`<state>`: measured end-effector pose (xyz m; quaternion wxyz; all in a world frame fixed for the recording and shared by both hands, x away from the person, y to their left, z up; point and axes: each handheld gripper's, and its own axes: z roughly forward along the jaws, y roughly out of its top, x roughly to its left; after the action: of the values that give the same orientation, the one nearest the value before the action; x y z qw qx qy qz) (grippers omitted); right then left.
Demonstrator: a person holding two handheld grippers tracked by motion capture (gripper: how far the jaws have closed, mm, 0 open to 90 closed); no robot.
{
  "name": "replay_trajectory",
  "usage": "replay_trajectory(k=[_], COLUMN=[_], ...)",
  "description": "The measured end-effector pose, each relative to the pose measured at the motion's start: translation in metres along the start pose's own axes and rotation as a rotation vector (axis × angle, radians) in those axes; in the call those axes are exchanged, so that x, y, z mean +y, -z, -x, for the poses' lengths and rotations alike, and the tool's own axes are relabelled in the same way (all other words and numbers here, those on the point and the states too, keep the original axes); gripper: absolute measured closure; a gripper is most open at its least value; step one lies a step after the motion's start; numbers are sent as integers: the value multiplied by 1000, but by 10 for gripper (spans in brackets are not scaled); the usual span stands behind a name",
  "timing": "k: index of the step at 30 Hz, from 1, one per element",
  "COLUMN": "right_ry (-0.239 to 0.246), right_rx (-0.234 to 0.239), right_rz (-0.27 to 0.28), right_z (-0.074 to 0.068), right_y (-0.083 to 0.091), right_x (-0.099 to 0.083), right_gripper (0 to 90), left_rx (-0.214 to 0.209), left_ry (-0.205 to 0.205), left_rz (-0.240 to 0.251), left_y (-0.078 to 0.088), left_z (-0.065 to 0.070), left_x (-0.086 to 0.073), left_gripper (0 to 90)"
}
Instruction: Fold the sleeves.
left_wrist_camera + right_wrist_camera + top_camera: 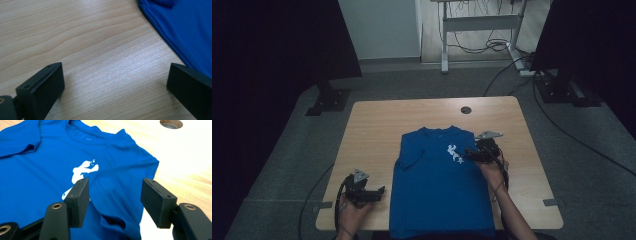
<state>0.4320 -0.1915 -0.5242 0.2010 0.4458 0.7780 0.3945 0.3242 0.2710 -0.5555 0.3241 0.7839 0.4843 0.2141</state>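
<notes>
step: folding blue T-shirt (439,185), flat mid-table, collar away from me | right gripper (113,200): jaws half open over folded-in right sleeve, nothing gripped | left gripper (113,82): jaws wide, empty, on bare wood-grain table (75,37) beside hem | next: probably pinch left sleeve, fold inward | fabric thin, smooth, slippery-looking

blue tee (437,190) flat on the worktop (372,130) | right hand-held gripper (475,154) over its folded sleeve, jaws apart | left hand-held gripper (379,192) just beside the shirt's left edge
</notes>
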Motion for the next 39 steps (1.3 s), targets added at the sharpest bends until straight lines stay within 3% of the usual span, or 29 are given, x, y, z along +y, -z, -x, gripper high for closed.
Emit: replay_trajectory(k=[6,10,14,17,30,35,39], right_ry=[-9,-28,-30,-35,-40,-52,-56], right_rx=[1,20,39,63,124,131,95], right_rz=[4,-5,-15,-23,-63,-51,-12], right_z=[3,6,5,1,-10,-7,-1], right_y=[10,13,14,12,-3,6,17], right_x=[-6,-12,-18,-22,-35,-33,-28], right_gripper=[418,515,671,708,694,580,473], left_rx=[0,0,0,0,0,0,0], left_ry=[0,0,0,0,0,0,0], left_rz=[0,0,0,0,0,0,0], left_y=[0,0,0,0,0,0,0], left_z=[0,0,0,0,0,0,0], left_x=[0,0,0,0,0,0,0], left_gripper=[15,15,15,15,15,15,15])
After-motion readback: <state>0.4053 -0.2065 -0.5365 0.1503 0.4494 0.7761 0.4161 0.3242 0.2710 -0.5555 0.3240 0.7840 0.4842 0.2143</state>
